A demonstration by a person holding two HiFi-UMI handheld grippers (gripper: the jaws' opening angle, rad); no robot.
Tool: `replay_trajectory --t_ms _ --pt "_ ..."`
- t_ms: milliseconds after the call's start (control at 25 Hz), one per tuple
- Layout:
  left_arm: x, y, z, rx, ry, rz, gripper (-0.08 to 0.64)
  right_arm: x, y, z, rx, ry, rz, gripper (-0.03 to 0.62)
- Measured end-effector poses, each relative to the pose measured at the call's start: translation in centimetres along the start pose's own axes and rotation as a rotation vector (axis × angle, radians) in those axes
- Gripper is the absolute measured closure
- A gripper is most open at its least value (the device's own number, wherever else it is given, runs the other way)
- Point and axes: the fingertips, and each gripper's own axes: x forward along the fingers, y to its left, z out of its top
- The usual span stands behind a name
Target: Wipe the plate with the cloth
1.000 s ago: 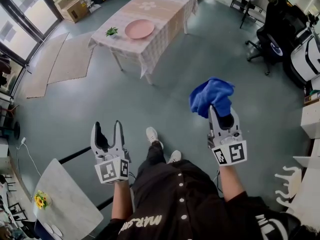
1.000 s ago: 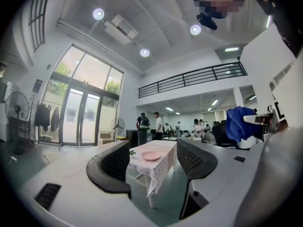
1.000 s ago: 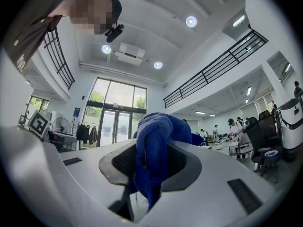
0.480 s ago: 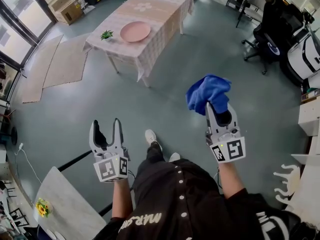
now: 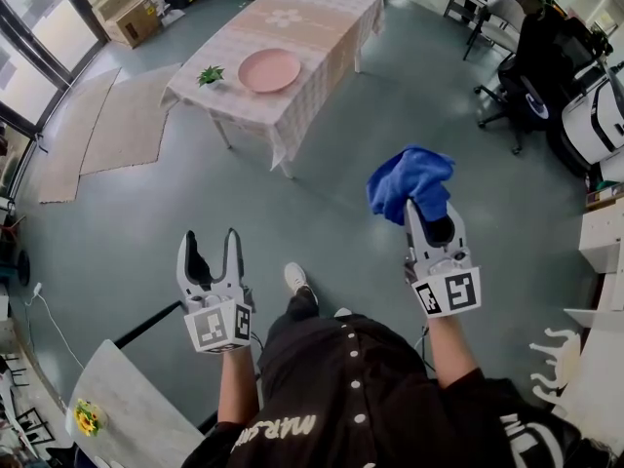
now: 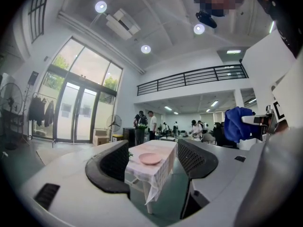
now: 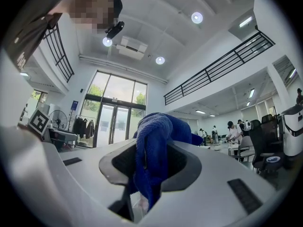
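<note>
The cloth (image 5: 409, 185) is fuzzy terry, the plate (image 5: 269, 69) smooth.

Bright and even, lit mostly by daylight through the tall windows (image 5: 34, 37) left of the table (image 5: 322, 8), plus ceiling spots (image 6: 100, 6) glaring white above it. Faint, soft shadow beneath the table. Sharp at the centre. Heavy fisheye bending away from the table, black corners in both gripper views, slight softness on the cloth (image 7: 151, 145) nearest the lens.

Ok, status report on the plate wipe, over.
Left tool open, empty. Right tool shut on blue cloth. Pink plate on table ahead, not reached; only floor between.
</note>
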Motion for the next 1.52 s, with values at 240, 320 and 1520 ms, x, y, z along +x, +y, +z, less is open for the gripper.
replay_trajectory --t_ms 240,320,1520 --pt "4.0 2.0 -0.2 -0.009 0.01 -0.022 0.244 4.3 -0.3 -0.4 -0.013 0.003 -0.007 0.48" --pt "5.5 2.8 0.0 -0.011 0.009 -0.026 0.244 6.0 -0.3 -0.5 -0.018 0.001 -0.01 0.48" --pt "20.3 13.9 -0.6 -0.006 0.035 -0.091 0.244 22.7 3.2 -2.3 -0.046 0.011 -0.073 0.48"
